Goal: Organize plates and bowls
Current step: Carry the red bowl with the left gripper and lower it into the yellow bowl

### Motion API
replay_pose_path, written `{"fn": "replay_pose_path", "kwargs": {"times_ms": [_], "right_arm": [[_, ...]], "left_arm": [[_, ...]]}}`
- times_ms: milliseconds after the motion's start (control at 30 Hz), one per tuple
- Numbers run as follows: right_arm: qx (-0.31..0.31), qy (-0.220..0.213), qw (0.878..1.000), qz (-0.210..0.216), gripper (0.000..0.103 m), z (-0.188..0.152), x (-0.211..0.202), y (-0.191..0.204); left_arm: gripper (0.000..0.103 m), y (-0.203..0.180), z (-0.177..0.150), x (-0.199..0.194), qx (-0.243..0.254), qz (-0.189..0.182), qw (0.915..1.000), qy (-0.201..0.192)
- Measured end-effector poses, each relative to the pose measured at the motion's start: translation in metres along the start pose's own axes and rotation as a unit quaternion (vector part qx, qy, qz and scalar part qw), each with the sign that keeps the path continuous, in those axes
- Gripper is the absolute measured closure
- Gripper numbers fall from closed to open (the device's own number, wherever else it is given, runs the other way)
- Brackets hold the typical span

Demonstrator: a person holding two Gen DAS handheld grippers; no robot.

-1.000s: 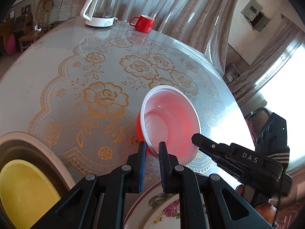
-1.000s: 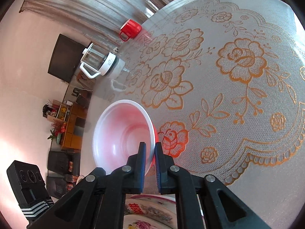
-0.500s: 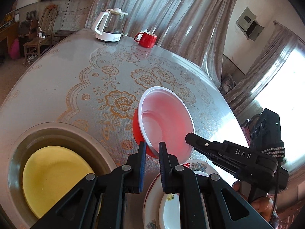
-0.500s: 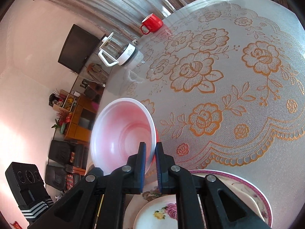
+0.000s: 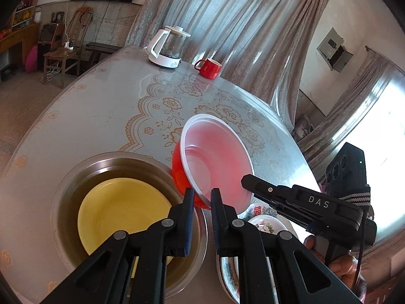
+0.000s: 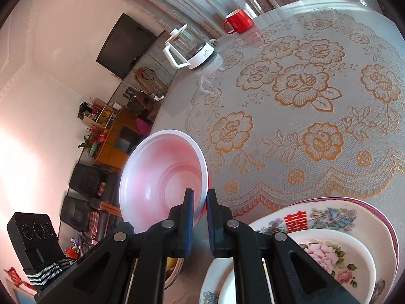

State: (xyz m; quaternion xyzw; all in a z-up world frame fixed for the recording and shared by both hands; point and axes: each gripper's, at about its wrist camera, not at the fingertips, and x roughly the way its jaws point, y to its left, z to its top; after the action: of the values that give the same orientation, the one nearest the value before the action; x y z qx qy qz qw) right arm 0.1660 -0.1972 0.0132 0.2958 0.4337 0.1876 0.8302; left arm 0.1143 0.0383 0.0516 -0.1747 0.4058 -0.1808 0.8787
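A red plastic bowl with a white inside hangs tilted above the table, gripped on its near rim from both sides. My left gripper is shut on the rim. My right gripper is shut on the same bowl, and in the left wrist view its dark fingers reach in from the right. Below and to the left sits a steel basin holding a yellow plate. Under the bowl's right side is a stack of floral plates.
A glass kettle with a white handle and a red mug stand at the far edge of the round table with its lace-pattern cloth. Curtains hang behind it. A person's hand holds the right gripper.
Both grippers have carried the bowl back toward the near side of the table and slightly up. The steel basin, yellow plate and floral plates have come fully into view beneath it.
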Motion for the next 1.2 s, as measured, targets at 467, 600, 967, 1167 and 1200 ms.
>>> {"fn": "replay_pose_path", "kwargs": {"times_ms": [467, 600, 967, 1167, 1200], "right_arm": [[-0.054, 0.044, 0.997, 0.018, 0.094, -0.032, 0.027, 0.043], [-0.064, 0.056, 0.996, 0.017, 0.094, -0.042, 0.034, 0.047], [-0.076, 0.082, 0.994, 0.006, 0.093, -0.061, 0.049, 0.053], [-0.079, 0.085, 0.993, 0.001, 0.093, -0.065, 0.052, 0.052], [-0.08, 0.086, 0.993, 0.001, 0.093, -0.066, 0.052, 0.052]], "left_arm": [[0.09, 0.043, -0.024, -0.034, -0.052, 0.005, 0.9986, -0.006], [0.09, 0.053, -0.033, -0.038, -0.064, 0.005, 0.998, -0.004], [0.09, 0.069, -0.048, -0.035, -0.078, 0.027, 0.9966, 0.009], [0.09, 0.066, -0.051, -0.031, -0.069, 0.039, 0.9968, 0.009], [0.09, 0.066, -0.051, -0.031, -0.066, 0.042, 0.9969, 0.008]]}}
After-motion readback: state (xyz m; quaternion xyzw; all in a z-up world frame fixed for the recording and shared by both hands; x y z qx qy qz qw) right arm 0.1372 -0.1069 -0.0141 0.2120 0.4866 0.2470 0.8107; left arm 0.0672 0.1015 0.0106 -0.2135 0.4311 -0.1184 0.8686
